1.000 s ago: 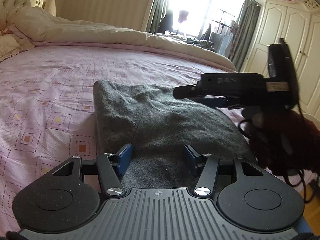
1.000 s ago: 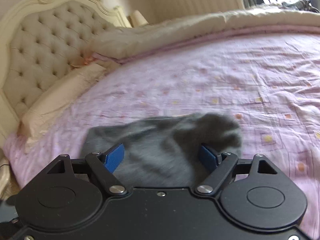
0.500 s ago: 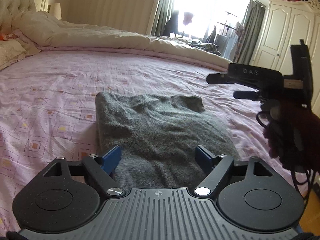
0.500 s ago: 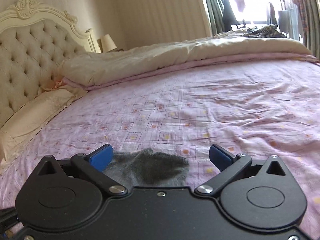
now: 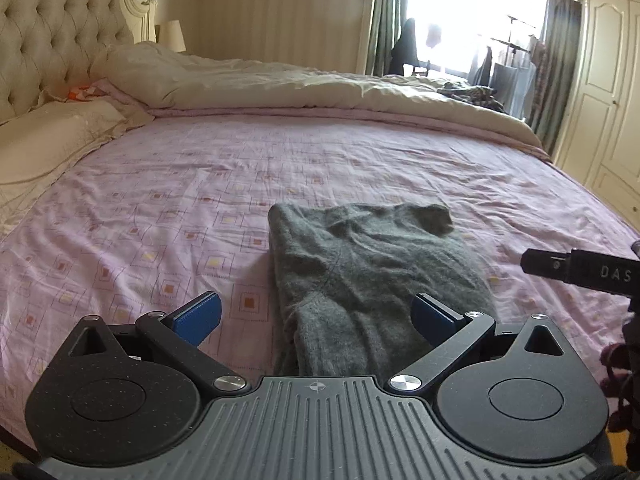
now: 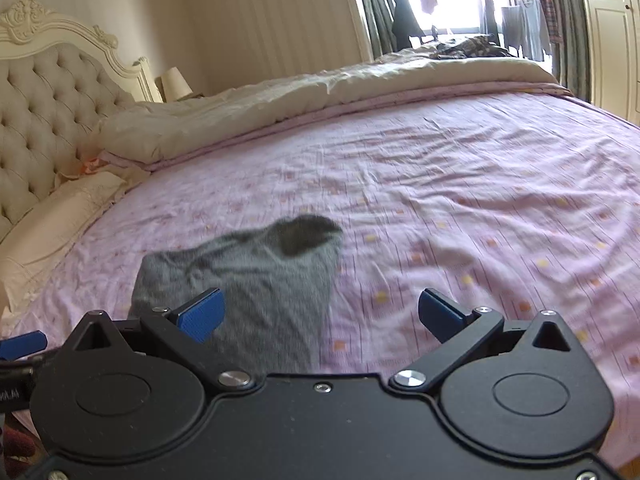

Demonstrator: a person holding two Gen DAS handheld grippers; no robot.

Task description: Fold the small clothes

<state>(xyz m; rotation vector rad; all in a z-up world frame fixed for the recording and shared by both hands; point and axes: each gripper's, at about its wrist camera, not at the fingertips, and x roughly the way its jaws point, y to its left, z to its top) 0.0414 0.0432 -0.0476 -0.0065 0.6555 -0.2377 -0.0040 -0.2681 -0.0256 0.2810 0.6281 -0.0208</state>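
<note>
Hovering wide-spread and empty over the grey garment (image 5: 372,268): left gripper (image 5: 316,316), right gripper (image 6: 320,314) (wardrobe (image 5: 600,92) left-view only)

Both wrist views bedward, sharing garment (image 5: 372,276).

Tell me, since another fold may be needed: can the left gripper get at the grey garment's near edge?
Probably yes: the left gripper is open, the grey garment lies just ahead, nothing between.

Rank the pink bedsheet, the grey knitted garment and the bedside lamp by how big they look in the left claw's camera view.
1. Pink bedsheet: fills most of the view.
2. Grey knitted garment: a mid-sized patch lying on the sheet.
3. Bedside lamp: smallest, though it stands far from the camera, so its true size is unsure.
</note>
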